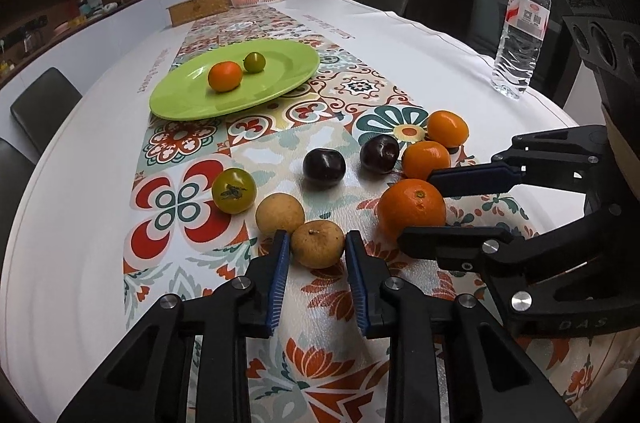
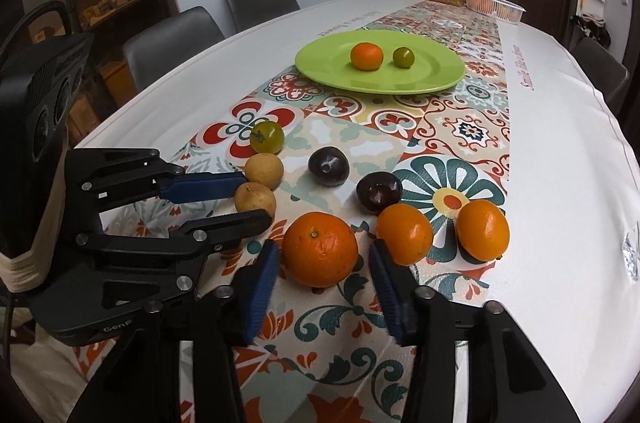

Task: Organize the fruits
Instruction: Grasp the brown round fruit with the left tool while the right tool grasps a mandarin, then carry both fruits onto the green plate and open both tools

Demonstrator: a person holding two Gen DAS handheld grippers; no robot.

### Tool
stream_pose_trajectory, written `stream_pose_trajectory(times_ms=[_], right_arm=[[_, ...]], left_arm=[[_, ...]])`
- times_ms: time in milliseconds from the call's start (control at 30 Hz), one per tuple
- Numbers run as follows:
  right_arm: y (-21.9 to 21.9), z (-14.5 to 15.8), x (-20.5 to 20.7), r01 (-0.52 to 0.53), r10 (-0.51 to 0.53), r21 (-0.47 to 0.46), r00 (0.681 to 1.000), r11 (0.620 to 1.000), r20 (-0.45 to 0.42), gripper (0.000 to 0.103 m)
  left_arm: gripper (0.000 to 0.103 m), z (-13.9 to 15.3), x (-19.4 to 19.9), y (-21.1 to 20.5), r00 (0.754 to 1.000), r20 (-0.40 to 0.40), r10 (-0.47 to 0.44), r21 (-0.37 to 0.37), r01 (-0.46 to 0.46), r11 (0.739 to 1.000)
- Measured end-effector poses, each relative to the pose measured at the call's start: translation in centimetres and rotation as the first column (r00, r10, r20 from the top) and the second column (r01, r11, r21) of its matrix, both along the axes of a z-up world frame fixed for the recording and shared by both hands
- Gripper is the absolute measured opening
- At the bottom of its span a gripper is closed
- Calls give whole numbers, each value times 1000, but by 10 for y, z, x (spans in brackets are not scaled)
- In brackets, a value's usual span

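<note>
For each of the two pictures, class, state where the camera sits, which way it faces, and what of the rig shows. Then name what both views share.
Left wrist view: sits on the left gripper, looking down along its fingers at a tan fruit; the right gripper enters from the right.
Right wrist view: sits on the right gripper, facing the large orange; the left gripper enters from the left.
Shared: green plate, both grippers, loose fruit.
</note>
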State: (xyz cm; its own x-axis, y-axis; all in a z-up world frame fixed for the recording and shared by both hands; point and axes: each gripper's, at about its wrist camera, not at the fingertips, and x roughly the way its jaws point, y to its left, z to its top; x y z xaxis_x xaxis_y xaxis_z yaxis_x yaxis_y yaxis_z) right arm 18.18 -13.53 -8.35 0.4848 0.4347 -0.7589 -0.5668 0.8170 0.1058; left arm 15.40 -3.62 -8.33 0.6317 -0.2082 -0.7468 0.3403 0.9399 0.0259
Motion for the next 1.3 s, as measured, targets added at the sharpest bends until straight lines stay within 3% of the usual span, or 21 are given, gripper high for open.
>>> stream_pose_trajectory(times_ms=[633, 1000, 1300], right_arm=[[-2, 17, -12, 13, -15, 51, 999, 999, 30, 40], [-6, 49, -15, 28, -37, 75, 991, 997, 125, 40], [-4, 73, 5, 52, -73, 114, 978, 992, 193, 40]], left_arm=[[28, 28, -22, 10, 995, 59, 82, -40, -80, 996], [28, 57, -30, 12, 985, 140, 98, -46, -93, 995], [28, 82, -9, 19, 968, 219, 122, -45, -115, 992]])
